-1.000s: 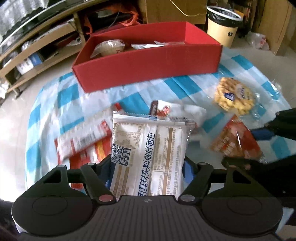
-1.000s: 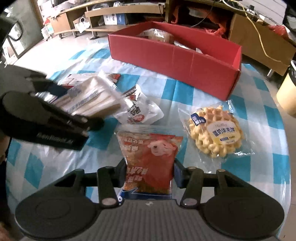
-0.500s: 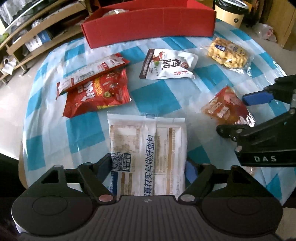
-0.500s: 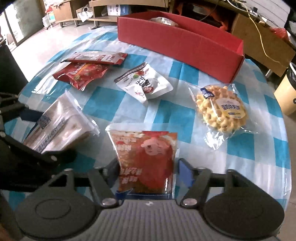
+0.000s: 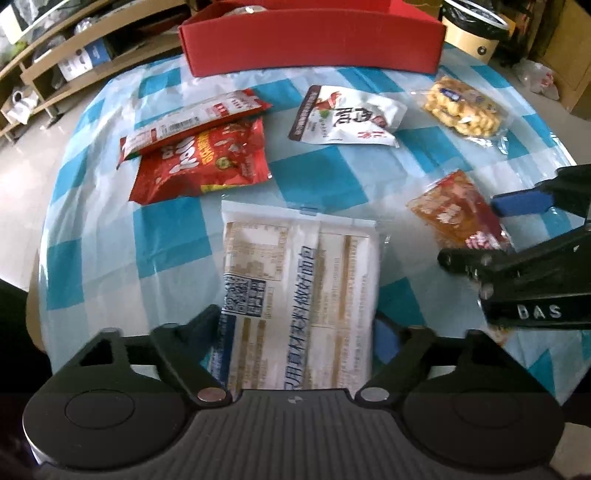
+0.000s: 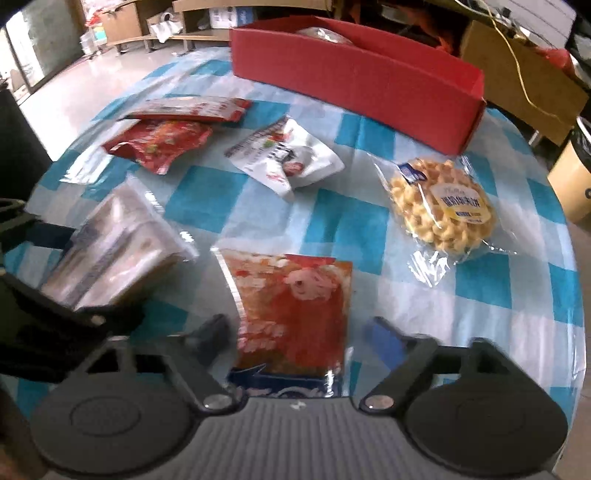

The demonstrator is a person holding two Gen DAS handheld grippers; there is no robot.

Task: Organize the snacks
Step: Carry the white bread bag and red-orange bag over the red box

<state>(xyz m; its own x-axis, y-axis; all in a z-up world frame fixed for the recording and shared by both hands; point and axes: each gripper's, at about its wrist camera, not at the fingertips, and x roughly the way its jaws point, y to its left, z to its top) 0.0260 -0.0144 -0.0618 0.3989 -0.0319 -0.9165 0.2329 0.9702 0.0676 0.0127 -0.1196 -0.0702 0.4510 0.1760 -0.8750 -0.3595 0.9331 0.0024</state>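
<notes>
A white bread packet [image 5: 299, 273] lies lengthwise between the fingers of my left gripper [image 5: 299, 332]. The jaws are closing, and the pads touch its two long edges. In the right wrist view the same packet [image 6: 114, 251] slants up off the tablecloth at the left. My right gripper [image 6: 297, 338] straddles a red meat-snack packet [image 6: 295, 302] lying flat. Its jaws are closing too, with a gap showing on each side of the packet. The red box [image 5: 314, 40] stands at the far edge of the table, with wrapped snacks inside.
On the blue-checked tablecloth [image 5: 170, 229] lie a red chip bag [image 5: 203, 162], a long red-and-white packet [image 5: 192, 118], a white pouch [image 5: 347, 118] and a wrapped waffle [image 6: 443, 210]. A waste bin [image 5: 472, 33] stands beyond the table; low shelves [image 5: 55, 70] at far left.
My left gripper drew back from the red box and sank with the bread packet toward the near table. The right jaws, then tight on the red packet, now stand apart from it.
</notes>
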